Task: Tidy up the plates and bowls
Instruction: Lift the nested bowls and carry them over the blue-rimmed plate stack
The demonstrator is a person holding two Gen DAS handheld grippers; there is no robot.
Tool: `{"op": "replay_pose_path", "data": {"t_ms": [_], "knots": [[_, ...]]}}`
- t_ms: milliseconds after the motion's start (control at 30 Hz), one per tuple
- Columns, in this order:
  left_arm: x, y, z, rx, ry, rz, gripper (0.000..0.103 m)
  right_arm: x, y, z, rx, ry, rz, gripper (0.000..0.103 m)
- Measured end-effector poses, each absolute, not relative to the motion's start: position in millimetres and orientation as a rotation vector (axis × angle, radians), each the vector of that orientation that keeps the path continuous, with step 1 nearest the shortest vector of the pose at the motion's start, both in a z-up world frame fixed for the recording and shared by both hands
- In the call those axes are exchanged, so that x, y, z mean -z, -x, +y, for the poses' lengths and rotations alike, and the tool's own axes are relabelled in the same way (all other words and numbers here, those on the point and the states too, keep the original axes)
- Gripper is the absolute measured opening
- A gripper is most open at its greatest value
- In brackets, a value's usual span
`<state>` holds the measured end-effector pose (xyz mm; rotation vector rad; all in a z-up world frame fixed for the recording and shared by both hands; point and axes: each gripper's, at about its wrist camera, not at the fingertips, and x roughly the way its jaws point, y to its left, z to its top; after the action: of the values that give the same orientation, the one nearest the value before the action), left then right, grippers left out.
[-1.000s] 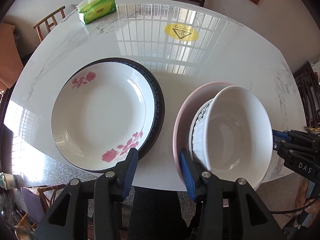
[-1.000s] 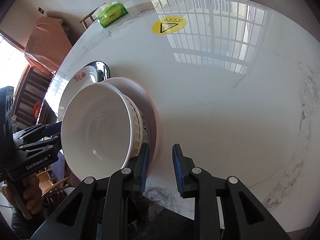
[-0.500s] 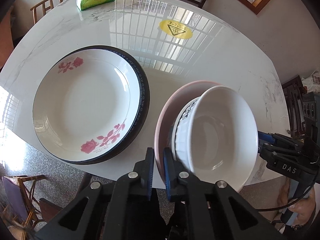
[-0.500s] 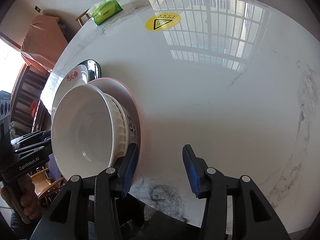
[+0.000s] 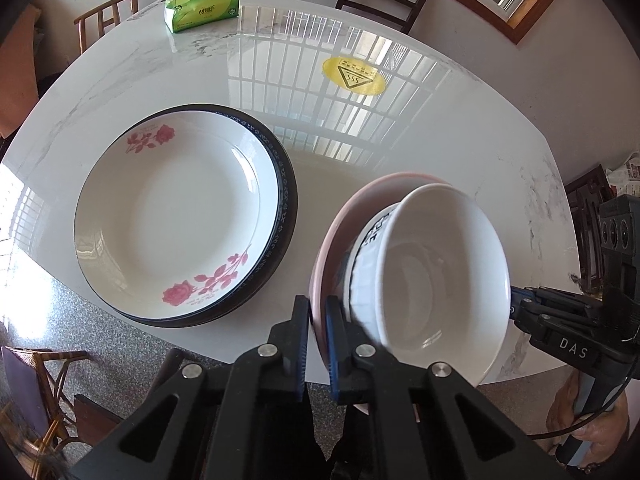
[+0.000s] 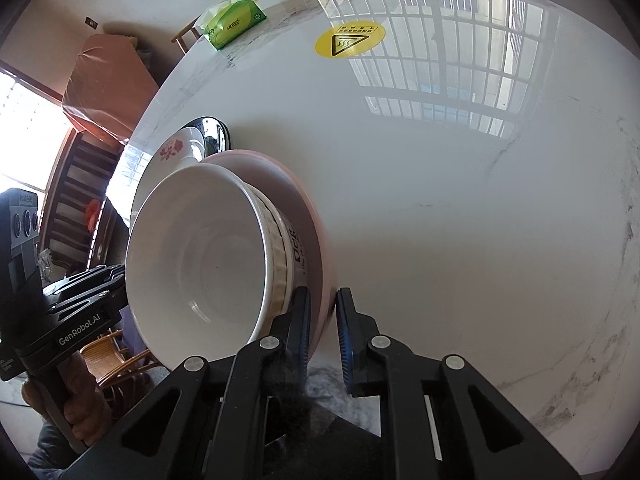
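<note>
the left gripper [image 5: 317, 344] pinches the near rim of the pink plate [image 5: 332, 240], its fingers [image 5: 334, 344] closed on it. a white bowl [image 5: 436, 276] sits in that plate. left of the pink plate, on the surface [image 5: 460, 128], a rose-patterned plate [image 5: 176, 216] rests on a dark plate [image 5: 288, 208].

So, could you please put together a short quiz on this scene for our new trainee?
1. True or false: the white bowl sits in the pink plate.
2. What does the left gripper clamp? A) the rose plate B) the pink plate's rim C) the tissue pack
3. Fill in: the rose plate rests on a ____-rimmed plate.

Key: 1 true; 2 B; 3 black. The right gripper clamps the pink plate's opposite rim.
</note>
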<state>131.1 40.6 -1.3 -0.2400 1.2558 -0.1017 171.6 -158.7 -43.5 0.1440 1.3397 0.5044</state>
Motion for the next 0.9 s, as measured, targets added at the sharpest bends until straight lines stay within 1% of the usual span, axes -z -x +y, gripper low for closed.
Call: {"op": "replay_pose_path", "data": {"t_ms": [167,533,900], "knots": [[-11,-127,47,0.096,0.247,1.231,0.008,38,-170,-159,-0.506,-0.151,1.328,0.015],[-47,-121,69,0.053,0.254,1.172,0.008,7,-174,-149,-0.542,-0.172,1.288,0.015],[-74,-116,110,-0.022,0.272,1.126,0.007,-15,-180,-108,-0.604,-0.144,1.272,0.015]]}}
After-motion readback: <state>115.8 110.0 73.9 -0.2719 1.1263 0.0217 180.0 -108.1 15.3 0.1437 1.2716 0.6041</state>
